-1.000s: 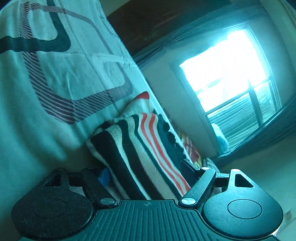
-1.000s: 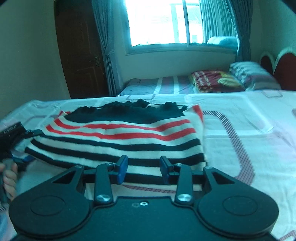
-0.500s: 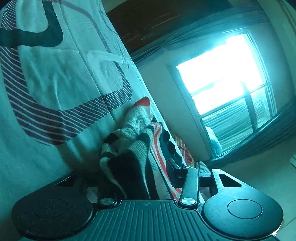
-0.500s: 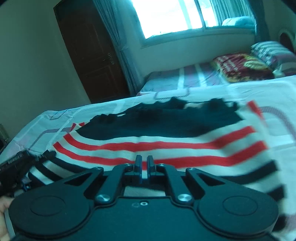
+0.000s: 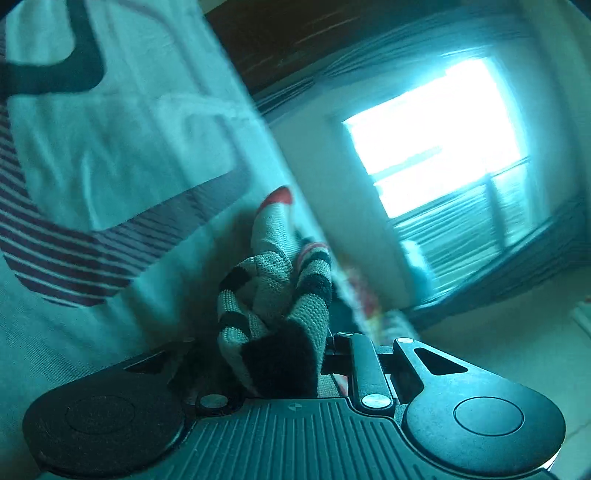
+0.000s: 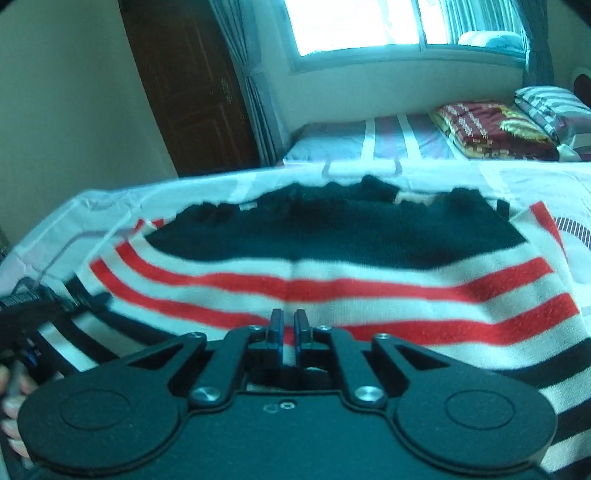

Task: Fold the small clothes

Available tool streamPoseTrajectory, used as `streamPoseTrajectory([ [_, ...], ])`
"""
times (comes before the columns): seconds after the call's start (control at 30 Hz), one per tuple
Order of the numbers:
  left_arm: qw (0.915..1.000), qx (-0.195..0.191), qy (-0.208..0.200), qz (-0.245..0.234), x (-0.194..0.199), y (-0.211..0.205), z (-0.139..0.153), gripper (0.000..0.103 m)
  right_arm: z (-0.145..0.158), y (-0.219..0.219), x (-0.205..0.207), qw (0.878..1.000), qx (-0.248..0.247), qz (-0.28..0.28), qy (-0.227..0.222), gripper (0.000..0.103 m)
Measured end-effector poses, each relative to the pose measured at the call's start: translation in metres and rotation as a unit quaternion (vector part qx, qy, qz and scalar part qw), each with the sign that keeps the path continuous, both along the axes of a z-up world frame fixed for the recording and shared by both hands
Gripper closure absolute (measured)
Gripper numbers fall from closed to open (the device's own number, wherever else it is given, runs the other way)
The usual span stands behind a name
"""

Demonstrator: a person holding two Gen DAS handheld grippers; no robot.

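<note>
**Item: striped sweater (image 6: 332, 273).** Knit, with black, white and red bands and a black frilled edge at the far side. It lies spread across the bed sheet (image 6: 110, 199), the white patterned cover of the near bed. The far part is flat; the near edge is gathered up at two points by the grippers.

**Progress.** Judged early in the fold. The body is still laid out at full width and no half sits over another. Both near corners look taken up, so lifting, carrying over, laying down and smoothing all remain.

**Left gripper (image 5: 280, 354).** Jaws are closing, with a thick bunch of the sweater's striped knit (image 5: 273, 295) crumpled between them and filling the gap. The right-hand finger (image 5: 364, 363) presses against the cloth; the other finger is mostly hidden behind the bunch. From the right wrist view this gripper (image 6: 44, 306) sits at the sweater's left edge, with fingertips of a hand (image 6: 14, 402) below it.

**Right gripper (image 6: 289, 325).** Fingers are pressed nearly together, only a thin slit between the blue pads. They sit at the sweater's near hem, mid-width; a sliver of pale cloth shows low in the slit, so a thin pinch of hem is likely, though the contact is mostly hidden.

**Surroundings.** Second bed (image 6: 369, 140) with folded blanket (image 6: 491, 129), window (image 6: 354, 26) and door (image 6: 192, 85) beyond.
</note>
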State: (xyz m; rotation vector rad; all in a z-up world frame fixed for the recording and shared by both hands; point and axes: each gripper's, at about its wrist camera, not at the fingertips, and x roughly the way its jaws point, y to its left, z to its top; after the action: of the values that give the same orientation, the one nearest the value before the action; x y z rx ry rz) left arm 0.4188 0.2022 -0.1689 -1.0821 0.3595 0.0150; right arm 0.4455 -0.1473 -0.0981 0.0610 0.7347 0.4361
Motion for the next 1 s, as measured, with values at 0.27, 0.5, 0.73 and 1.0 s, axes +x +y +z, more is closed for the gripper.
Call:
streamPoseTrajectory([
  [0.27, 0.9991, 0.006, 0.041, 0.003, 0.009, 0.002, -0.011, 0.084, -0.001, -0.005, 0.003, 1.0, -0.001, 0.011, -0.003, 0.098],
  [0.5, 0.9994, 0.023, 0.005, -0.027, 0.018, 0.001, 0.019, 0.084, -0.004, -0.005, 0.001, 1.0, -0.006, 0.01, -0.01, 0.099],
  [0.73, 0.9941, 0.03, -0.062, -0.084, 0.037, -0.018, 0.081, 0.084, -0.004, -0.003, 0.0, 0.999, -0.021, 0.02, -0.022, 0.099],
  [1.0, 0.9828, 0.103, -0.067, -0.138, 0.053, -0.059, 0.134, 0.084, -0.013, 0.009, -0.024, 0.992, -0.067, 0.027, -0.102, 0.098],
])
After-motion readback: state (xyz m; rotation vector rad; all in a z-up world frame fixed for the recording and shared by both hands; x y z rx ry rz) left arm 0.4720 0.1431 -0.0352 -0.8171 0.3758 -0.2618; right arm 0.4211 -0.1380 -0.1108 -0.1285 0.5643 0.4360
